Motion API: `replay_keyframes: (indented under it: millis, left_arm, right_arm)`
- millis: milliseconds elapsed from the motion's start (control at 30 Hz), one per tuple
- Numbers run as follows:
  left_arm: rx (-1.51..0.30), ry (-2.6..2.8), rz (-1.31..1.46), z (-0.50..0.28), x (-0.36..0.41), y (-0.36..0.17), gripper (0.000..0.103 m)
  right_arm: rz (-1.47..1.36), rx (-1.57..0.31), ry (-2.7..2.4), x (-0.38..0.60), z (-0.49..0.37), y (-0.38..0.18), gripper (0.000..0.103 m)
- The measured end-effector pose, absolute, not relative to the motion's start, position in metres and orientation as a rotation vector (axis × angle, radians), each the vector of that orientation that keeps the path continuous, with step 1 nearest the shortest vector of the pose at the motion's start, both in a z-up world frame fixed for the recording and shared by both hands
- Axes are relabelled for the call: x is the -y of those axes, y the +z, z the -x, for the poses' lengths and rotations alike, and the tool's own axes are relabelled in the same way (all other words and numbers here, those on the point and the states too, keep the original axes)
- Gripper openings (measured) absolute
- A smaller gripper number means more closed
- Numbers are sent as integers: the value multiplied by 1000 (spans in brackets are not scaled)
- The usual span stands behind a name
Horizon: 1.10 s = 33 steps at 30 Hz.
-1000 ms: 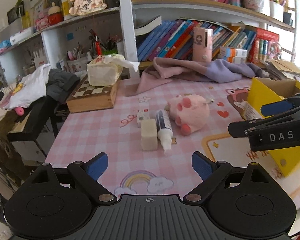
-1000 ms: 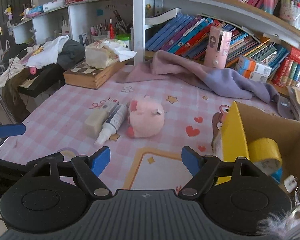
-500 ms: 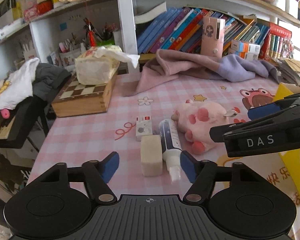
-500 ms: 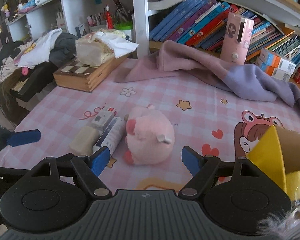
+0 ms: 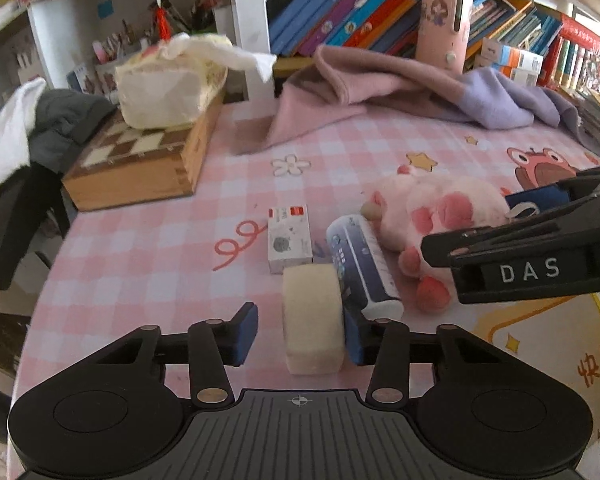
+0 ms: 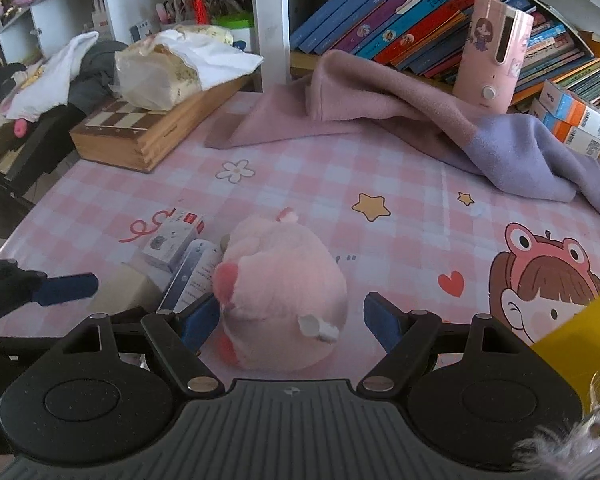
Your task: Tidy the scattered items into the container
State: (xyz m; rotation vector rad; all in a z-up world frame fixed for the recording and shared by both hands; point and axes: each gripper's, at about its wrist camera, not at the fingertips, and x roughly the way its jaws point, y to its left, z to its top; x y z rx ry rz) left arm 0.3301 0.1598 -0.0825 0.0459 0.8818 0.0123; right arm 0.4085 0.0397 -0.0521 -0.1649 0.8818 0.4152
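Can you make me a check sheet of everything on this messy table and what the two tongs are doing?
Surface: pink checked tablecloth with cartoon prints.
Job's things: cream block, blue tube, small white box, pink plush toy; yellow container, only a corner seen.
Clutter: chess box, tissue pack, pink-purple blanket.
Tongs: left tongs closing around the cream block, far pad not touching; right tongs open around the plush toy.
Cables: nothing seen.
Surroundings: bookshelf, clothes pile.
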Motion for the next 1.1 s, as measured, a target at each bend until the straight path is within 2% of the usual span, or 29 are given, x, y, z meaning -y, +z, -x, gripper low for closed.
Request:
replay_keyframes:
  millis: [133, 200, 233, 400, 1100]
  left_arm:
    - [-899, 0, -40, -335, -159, -88, 37]
    - [-902, -9, -32, -336, -159, -89, 32]
    - [-903, -16, -29, -337, -159, -89, 31]
    - [-906, -26, -6, -334, -161, -85, 27]
    - [-763, -104, -4, -260, -150, -25, 26]
  right_arm:
    - [175, -891, 420, -45, -415, -59, 76]
    - [174, -894, 433, -47, -418, -61, 74]
    - [173, -896, 442, -48, -418, -62, 67]
    - [179, -884, 459, -49, -415, -58, 60]
    - [92, -762, 465, -19, -336, 9, 59]
